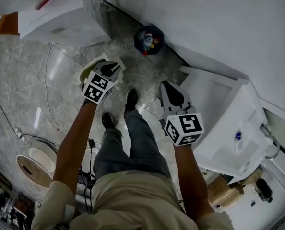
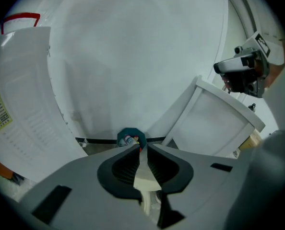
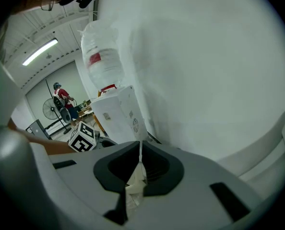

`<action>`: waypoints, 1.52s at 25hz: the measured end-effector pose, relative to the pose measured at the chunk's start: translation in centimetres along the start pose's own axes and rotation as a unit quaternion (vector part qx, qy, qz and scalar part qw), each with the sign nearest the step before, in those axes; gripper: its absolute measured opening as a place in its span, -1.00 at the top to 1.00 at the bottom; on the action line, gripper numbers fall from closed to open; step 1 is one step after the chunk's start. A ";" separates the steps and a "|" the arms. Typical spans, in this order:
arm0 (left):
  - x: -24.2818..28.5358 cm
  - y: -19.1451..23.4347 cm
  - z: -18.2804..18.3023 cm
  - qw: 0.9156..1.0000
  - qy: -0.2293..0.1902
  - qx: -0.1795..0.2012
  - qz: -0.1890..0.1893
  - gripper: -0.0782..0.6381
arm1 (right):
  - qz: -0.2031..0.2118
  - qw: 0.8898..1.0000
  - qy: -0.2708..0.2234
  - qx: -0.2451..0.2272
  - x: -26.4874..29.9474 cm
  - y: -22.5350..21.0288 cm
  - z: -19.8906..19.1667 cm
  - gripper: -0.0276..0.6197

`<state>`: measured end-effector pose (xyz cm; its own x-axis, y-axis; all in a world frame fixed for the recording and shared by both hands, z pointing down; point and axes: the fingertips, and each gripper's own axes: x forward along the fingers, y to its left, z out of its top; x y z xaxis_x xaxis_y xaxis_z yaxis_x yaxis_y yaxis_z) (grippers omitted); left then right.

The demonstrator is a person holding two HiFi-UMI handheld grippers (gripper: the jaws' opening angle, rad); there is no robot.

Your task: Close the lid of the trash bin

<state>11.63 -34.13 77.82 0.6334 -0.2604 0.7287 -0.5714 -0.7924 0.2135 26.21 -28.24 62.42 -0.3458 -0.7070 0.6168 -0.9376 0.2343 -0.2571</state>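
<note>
The trash bin [image 1: 148, 40] is a small dark blue tub standing on the floor against the white wall, its top open with bottles and scraps showing inside; I cannot make out a lid. In the left gripper view the trash bin [image 2: 130, 137] shows just beyond the jaw tips, some way off. My left gripper [image 1: 112, 71] hovers over the floor short of the bin, jaws shut and empty. My right gripper [image 1: 168, 87] is held to the bin's right and nearer me, also shut and empty. The left gripper [image 2: 141, 148] and right gripper [image 3: 140, 153] each show only a slit between their jaws.
A white open-topped cabinet [image 1: 219, 114] lies at the right by the wall. A tall white appliance [image 1: 61, 18] stands at upper left. A round pale bucket [image 1: 34, 164], cables and cardboard boxes [image 1: 229, 188] sit on the marble floor near my feet.
</note>
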 end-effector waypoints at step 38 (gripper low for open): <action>-6.5 8.4 -23.7 0.988 0.097 -0.081 0.093 0.70 | 0.067 0.994 0.063 -0.058 7.8 13.9 -6.5 0.83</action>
<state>-9.67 -26.06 90.27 0.4063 -0.2702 0.8729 -0.7542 -0.6384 0.1534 10.28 -26.14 68.51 -0.4630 -0.5772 0.6727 -0.8781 0.4018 -0.2597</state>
